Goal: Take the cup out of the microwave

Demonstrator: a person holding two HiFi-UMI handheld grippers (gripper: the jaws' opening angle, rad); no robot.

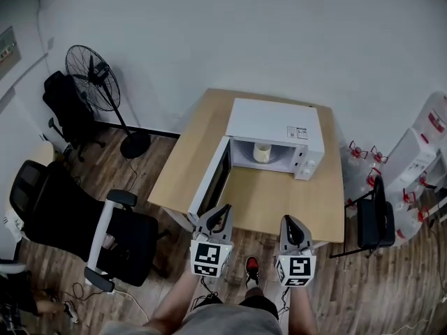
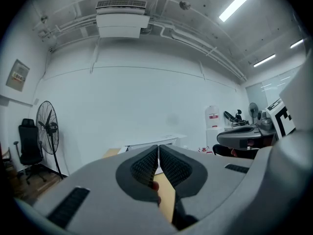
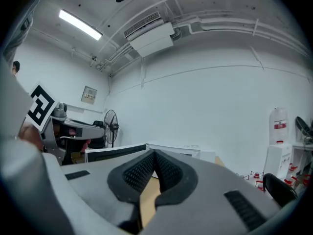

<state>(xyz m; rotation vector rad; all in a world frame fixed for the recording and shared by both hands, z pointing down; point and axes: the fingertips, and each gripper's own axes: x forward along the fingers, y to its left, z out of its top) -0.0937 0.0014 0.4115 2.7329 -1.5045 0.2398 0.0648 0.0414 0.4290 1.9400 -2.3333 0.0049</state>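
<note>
A white microwave [image 1: 276,124] stands on the wooden table [image 1: 279,201] with its door [image 1: 213,180] swung open to the left. A pale cup [image 1: 262,152] sits upright inside its lit cavity. In the head view both grippers hang side by side just short of the table's near edge, level and pointing at the microwave. My left gripper [image 1: 223,209] is shut with nothing in it, in line with the open door. My right gripper [image 1: 288,220] is also shut and empty, in front of the bare tabletop. The microwave's top [image 2: 149,143] shows just past the left jaws, and the open door [image 3: 115,152] lies left of the right jaws.
A standing fan [image 1: 94,75] and a black office chair [image 1: 66,107] are at the back left. Another black office chair [image 1: 77,222] sits near left of the table. A black chair [image 1: 374,222], several water bottles [image 1: 363,155] and a white dispenser [image 1: 419,145] crowd the right side.
</note>
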